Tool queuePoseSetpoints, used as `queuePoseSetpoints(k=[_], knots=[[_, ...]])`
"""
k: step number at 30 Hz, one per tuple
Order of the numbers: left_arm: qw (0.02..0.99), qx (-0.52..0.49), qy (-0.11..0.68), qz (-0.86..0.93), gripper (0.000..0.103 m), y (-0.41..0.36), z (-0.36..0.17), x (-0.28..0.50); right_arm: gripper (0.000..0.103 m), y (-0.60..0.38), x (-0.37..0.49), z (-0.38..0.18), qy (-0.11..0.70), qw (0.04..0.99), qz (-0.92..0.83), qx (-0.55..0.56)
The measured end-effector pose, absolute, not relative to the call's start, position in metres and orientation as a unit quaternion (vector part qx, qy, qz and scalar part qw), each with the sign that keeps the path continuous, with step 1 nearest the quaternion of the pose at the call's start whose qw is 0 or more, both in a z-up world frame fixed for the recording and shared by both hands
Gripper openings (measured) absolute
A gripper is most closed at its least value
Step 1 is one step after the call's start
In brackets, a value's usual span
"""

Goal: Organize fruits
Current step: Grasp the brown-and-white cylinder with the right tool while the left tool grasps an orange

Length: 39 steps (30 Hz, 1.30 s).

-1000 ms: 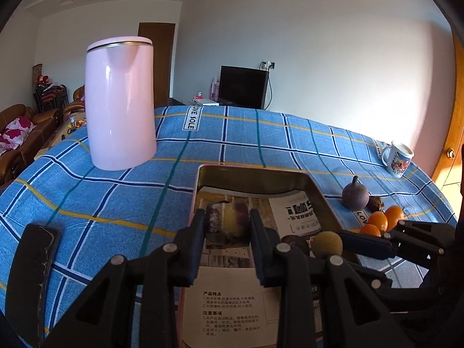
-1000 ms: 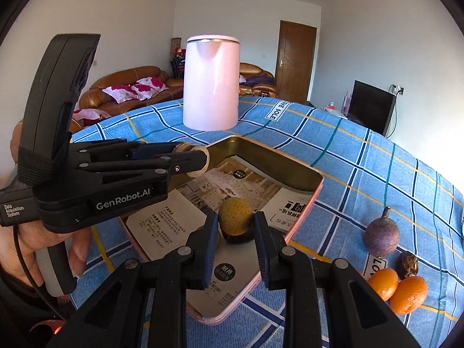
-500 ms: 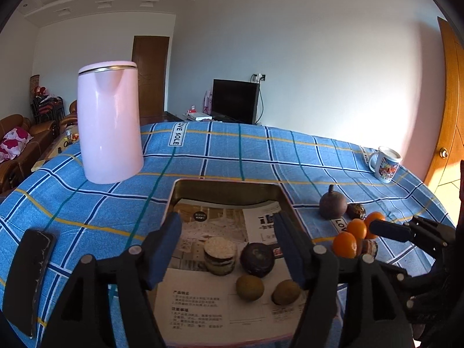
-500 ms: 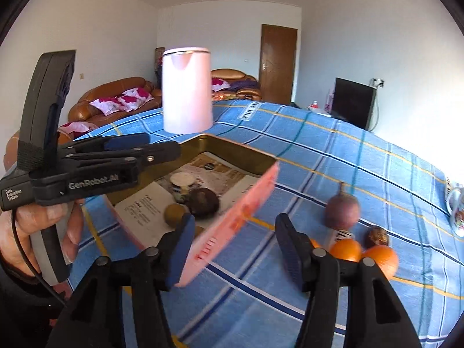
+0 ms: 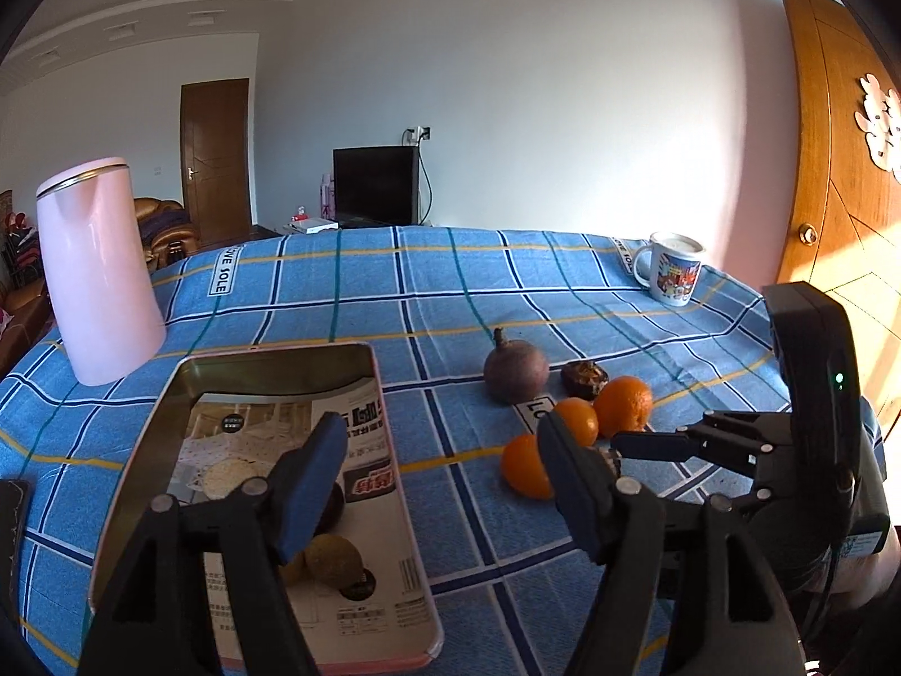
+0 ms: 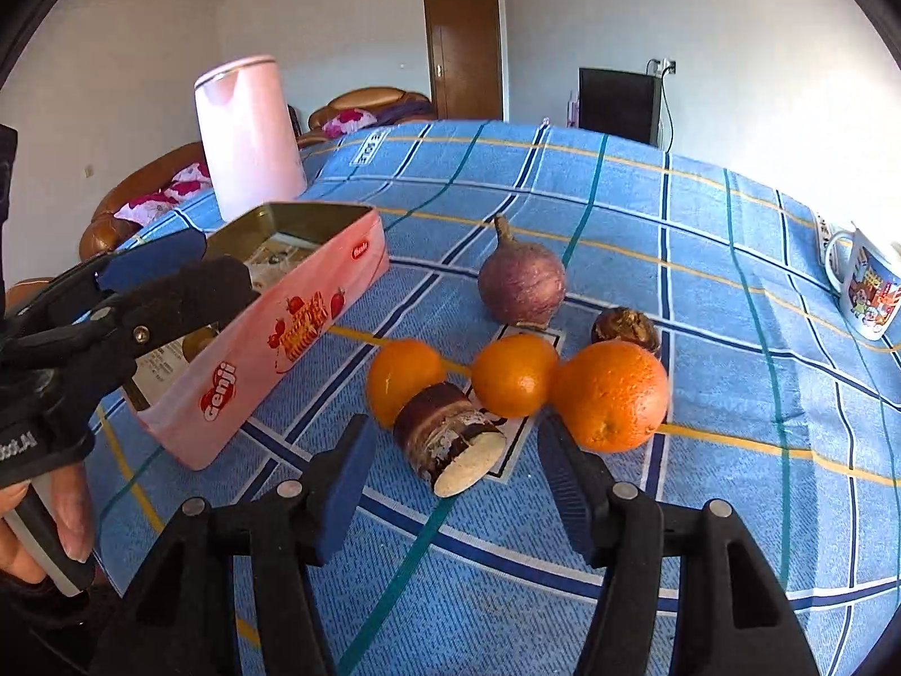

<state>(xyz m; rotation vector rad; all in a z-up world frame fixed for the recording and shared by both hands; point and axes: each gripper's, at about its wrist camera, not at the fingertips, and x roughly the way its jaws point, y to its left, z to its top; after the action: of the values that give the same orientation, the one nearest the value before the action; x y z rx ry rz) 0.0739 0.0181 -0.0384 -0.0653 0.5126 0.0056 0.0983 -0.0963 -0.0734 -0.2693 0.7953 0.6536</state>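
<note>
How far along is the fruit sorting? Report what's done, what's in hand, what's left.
Done: several small fruits lie in the pink tin, including a yellowish fruit.

In hand: nothing. The left gripper and right gripper both stand open and empty, the right aimed at the cut brown piece.

Left on the tablecloth: three oranges, the purple fruit and a dark shrivelled fruit.

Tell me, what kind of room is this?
Probably a living room in someone's home. There is a brown sofa with flowery cushions, a dark television by the wall, and a table with a blue checked tablecloth holding a mug and fruit.
</note>
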Motion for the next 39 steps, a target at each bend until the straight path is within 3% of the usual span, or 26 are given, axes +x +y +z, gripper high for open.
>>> queuePoseSetpoints(k=[1,3,4,13,17,34,37,39], knots=[[0.966,-0.031,0.256,0.002,0.072,0.016,-0.039,0.076,0.061,-0.095,0.101,-0.075,0.385,0.858,0.315,-0.126],[0.965,-0.029,0.260,-0.002,0.072,0.013,-0.041,0.078,0.047,-0.095,0.104,-0.078,0.392,0.853,0.320,-0.126],[0.965,-0.027,0.262,-0.004,0.072,0.011,-0.042,0.079,0.045,-0.097,0.104,-0.078,0.393,0.853,0.321,-0.122],[0.958,0.010,0.286,-0.030,0.070,-0.023,-0.048,0.097,0.045,-0.155,0.096,-0.056,0.320,0.908,0.260,-0.071],[0.947,0.017,0.317,-0.046,0.054,-0.035,-0.056,0.110,0.045,-0.173,0.102,-0.054,0.324,0.910,0.258,-0.039],[0.912,0.049,0.408,-0.021,0.049,-0.042,-0.079,0.158,0.045,-0.176,0.097,-0.055,0.316,0.911,0.264,-0.040],[0.908,0.038,0.418,-0.021,0.037,-0.036,-0.082,0.161,0.045,-0.175,0.098,-0.056,0.319,0.909,0.264,-0.041],[0.909,0.032,0.414,-0.027,0.035,-0.035,-0.080,0.158,0.045,-0.175,0.098,-0.056,0.318,0.910,0.263,-0.043]])
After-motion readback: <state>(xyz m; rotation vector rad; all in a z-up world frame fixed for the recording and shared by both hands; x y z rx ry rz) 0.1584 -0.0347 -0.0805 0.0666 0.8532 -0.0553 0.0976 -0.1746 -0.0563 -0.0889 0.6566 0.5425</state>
